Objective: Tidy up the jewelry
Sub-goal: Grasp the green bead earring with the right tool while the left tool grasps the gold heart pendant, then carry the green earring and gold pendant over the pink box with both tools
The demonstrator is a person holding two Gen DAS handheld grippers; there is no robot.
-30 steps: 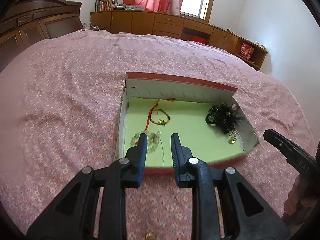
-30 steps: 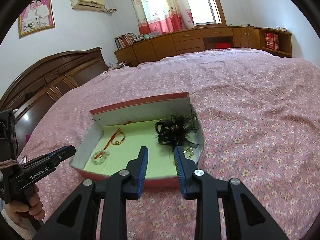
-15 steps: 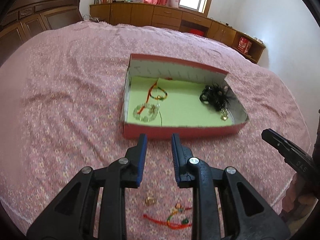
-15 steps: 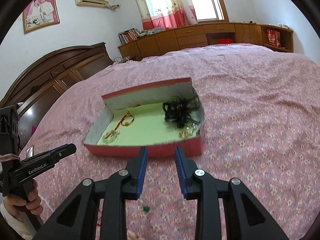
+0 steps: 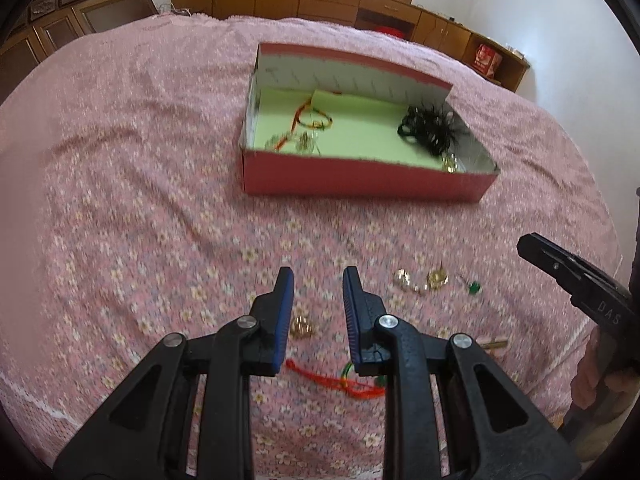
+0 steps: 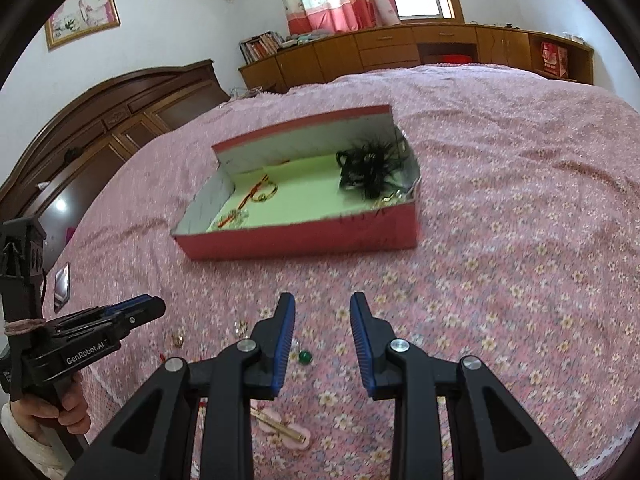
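Note:
A red box (image 5: 360, 180) with a green lining sits on the pink bedspread; it also shows in the right wrist view (image 6: 304, 240). Inside lie a black feather piece (image 5: 430, 130), a red-cord bracelet (image 5: 314, 118) and a clear bead bracelet (image 5: 294, 142). On the bed near me lie a gold ring (image 5: 302, 326), gold earrings (image 5: 420, 280), a green bead (image 5: 474, 288), a red cord bracelet (image 5: 340, 380) and a pink hair clip (image 6: 284, 430). My left gripper (image 5: 318, 292) is open and empty above the loose pieces. My right gripper (image 6: 322, 320) is open and empty.
The bed is wide, with a dark wooden headboard (image 6: 100, 128) on the left and wooden cabinets (image 6: 400, 52) along the far wall. A phone (image 6: 62, 284) lies near the bed's left edge. The bed's front edge is just below both grippers.
Both grippers have pulled back from over the box toward the bed's near edge, both open throughout. The loose jewelry on the bedspread has come into view.

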